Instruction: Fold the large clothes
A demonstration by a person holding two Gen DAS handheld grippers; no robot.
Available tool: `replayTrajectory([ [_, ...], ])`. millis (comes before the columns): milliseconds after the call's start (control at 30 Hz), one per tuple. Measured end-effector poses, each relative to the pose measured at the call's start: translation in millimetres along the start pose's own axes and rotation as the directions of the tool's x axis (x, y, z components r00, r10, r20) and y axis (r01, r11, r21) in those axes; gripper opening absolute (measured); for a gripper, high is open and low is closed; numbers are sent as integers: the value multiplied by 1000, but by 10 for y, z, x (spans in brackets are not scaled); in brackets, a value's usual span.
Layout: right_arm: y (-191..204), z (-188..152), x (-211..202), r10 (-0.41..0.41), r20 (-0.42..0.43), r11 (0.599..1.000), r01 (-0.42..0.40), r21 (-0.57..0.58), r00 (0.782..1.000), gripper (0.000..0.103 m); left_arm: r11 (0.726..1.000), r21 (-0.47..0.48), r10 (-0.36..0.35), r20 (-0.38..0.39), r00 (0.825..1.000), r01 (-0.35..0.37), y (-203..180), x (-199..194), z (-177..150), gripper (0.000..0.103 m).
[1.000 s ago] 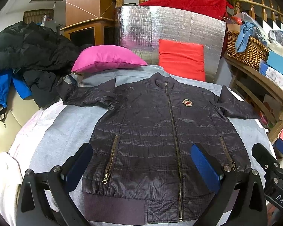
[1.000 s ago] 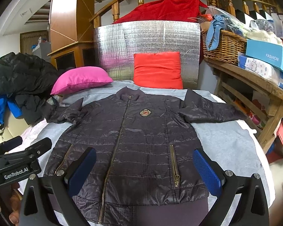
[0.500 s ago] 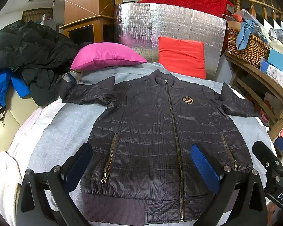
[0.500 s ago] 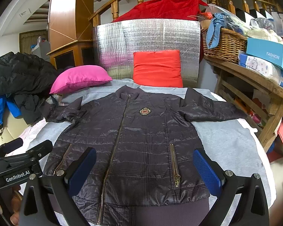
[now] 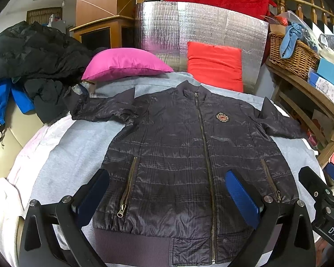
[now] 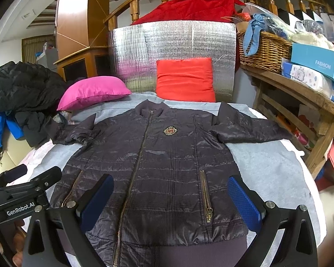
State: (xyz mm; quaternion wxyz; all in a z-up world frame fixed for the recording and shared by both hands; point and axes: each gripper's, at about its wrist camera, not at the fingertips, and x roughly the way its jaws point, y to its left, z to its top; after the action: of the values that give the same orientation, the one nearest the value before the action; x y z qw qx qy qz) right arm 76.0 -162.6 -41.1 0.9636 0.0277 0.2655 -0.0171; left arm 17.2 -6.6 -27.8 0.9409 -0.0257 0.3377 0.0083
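Observation:
A dark quilted jacket (image 5: 178, 151) (image 6: 158, 160) lies flat and zipped, front up, on a grey sheet (image 5: 73, 153) (image 6: 269, 162), sleeves spread to both sides, collar at the far end. A crest badge (image 5: 222, 117) sits on its chest. My left gripper (image 5: 167, 191) hovers open over the hem's left half, blue pads wide apart, nothing between them. Over the hem's right half hangs my right gripper (image 6: 170, 198), open too and empty. Each gripper shows at the edge of the other's view.
A pink pillow (image 5: 124, 63) and a red cushion (image 5: 214, 63) lie beyond the collar, before a silver foil panel (image 5: 200, 29). Black and blue coats (image 5: 26, 55) are heaped at the left. A wooden shelf (image 6: 300, 89) with a wicker basket (image 6: 262, 49) and boxes stands right.
Both wrist views have shifted slightly, with the jacket sitting a touch lower and farther in frame. The jacket itself has not moved, and both grippers stay open.

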Motion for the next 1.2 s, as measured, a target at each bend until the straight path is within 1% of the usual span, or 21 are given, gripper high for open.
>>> replayTrajectory([
  [100, -2, -2, -3, -2, 7, 1000, 2, -3, 1000, 103, 1000, 4, -3, -2, 1000, 3, -10, 17, -11, 103],
  [233, -21, -12, 62, -2, -10, 1000, 2, 3, 1000, 103, 1000, 4, -4, -3, 1000, 4, -3, 58, -18, 103],
  [367, -57, -47, 135, -4, -27, 1000, 4, 2, 1000, 103, 1000, 12, -1, -27, 1000, 2, -25, 166, -26, 103],
  [467, -120, -68, 206, 18, -44, 1000, -18, 12, 999, 103, 1000, 14, 0, -33, 999, 0, -36, 232, -48, 103],
  [600, -362, -88, 348, 136, -69, 987, -130, 93, 988, 103, 1000, 16, -3, -54, 999, 4, -44, 382, -79, 103],
  [667, -528, -90, 447, 173, -82, 977, -161, 138, 982, 103, 1000, 12, -2, -70, 998, 3, -40, 492, -90, 103],
  [767, -838, -70, 622, 205, -94, 959, -181, 217, 974, 103, 1000, 10, -5, -89, 996, 6, -38, 659, -96, 103],
  [867, -1289, -1, 844, 214, -91, 932, -176, 316, 973, 103, 1000, 3, -5, -100, 995, 5, -26, 828, -88, 103],
  [933, -1651, 66, 1033, 209, -85, 906, -160, 391, 974, 103, 1000, -4, -4, -110, 994, 3, -12, 965, -79, 103],
  [1067, -2454, 223, 1460, 181, -67, 827, -115, 551, 981, 103, 1000, -25, 1, -120, 993, -4, 19, 1191, -48, 103],
  [1133, -2808, 317, 1687, 171, -50, 784, -105, 612, 984, 103, 999, -39, 5, -124, 992, -10, 41, 1292, -28, 103],
  [1167, -2931, 350, 1767, 164, -46, 769, -99, 632, 985, 103, 999, -45, 5, -127, 992, -11, 52, 1328, -22, 103],
  [1200, -3152, 396, 1927, 152, -43, 737, -85, 670, 987, 102, 999, -49, 4, -126, 992, -10, 66, 1367, -16, 103],
])
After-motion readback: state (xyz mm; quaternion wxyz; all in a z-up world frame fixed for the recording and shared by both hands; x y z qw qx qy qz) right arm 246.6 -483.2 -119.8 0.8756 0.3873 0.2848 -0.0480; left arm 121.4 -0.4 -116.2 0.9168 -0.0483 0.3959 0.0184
